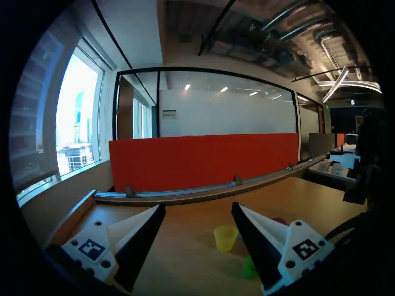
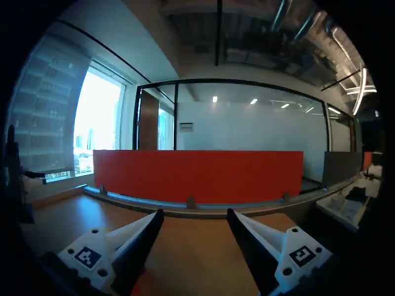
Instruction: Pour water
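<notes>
The left gripper [image 1: 197, 206] is held above a wooden bench [image 1: 192, 266], its jaws wide apart with nothing clamped between them. In the left gripper view, a translucent yellow cup [image 1: 226, 238] stands upright on the bench between 5 and 6 o'clock. It shows in the gap between the jaws, below their tips and close to the inner edge of the jaw on the 4 o'clock side, touching neither. A green cup [image 1: 249, 268] sits at about 5 o'clock, nearer the camera, and is partly hidden behind that same jaw. A small purple thing [image 1: 280, 220] peeks over the top edge of that jaw at about 4 o'clock; too little of it shows to tell what it is. Beyond the bench runs an orange partition [image 1: 202, 160] with a glass wall [image 1: 227, 111] above it, and a bright window [image 1: 76, 118] lies at 9 o'clock. A dark shape [image 1: 366, 163] stands at 3 o'clock, too dim to make out.

The right gripper [image 2: 194, 212] is also over the bench, jaws spread and holding nothing. In the right gripper view bare wood shows between them, and the partition crosses the middle of the view. A red patch [image 2: 144, 286] shows at 7 o'clock, against the inner edge of the jaw on that side; I cannot tell what it is.
</notes>
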Available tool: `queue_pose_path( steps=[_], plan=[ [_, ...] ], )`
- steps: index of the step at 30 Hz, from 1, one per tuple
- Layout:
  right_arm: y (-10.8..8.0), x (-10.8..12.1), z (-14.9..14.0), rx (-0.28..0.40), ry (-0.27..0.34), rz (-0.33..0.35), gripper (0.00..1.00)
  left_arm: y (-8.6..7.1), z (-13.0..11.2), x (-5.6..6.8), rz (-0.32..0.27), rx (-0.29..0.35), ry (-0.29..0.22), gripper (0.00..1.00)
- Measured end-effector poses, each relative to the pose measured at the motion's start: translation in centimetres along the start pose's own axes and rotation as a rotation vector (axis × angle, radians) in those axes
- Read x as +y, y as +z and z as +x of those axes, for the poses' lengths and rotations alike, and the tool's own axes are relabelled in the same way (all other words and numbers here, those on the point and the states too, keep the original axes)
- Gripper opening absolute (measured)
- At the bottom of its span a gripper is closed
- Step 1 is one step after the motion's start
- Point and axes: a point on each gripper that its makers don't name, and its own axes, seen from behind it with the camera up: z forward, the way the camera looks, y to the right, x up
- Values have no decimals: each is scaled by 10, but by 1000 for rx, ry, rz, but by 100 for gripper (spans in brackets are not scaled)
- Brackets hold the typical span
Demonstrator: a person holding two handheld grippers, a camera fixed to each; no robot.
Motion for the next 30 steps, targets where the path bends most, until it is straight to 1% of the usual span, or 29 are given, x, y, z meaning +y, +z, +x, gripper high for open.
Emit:
queue_pose_path(
  steps=[5, 11, 14, 17, 23, 26, 30],
  plan=[
    [2, -11, -2, -25, -1, 70, 99, 3, 0, 9, -66, -1, -30, 100],
    [0, -37, 3, -38, 20, 231, 99, 5, -4, 13, -124, -7, -89, 99],
    [0, -47, 7, -40, 21, 300, 99, 6, -7, 15, -155, -20, -102, 99],
    [0, -54, 10, -39, 19, 347, 99, 6, -7, 20, -194, -28, -104, 99],
    [0, -60, 11, -39, 8, 397, 99, 3, -2, 28, -255, -21, -100, 99],
    [-1, -66, 10, -46, -4, 425, 99, 1, -2, 30, -277, -27, -89, 99],
    [-3, -73, 5, -75, -39, 464, 99, 0, -6, 35, -311, -51, -62, 99]
  ],
)
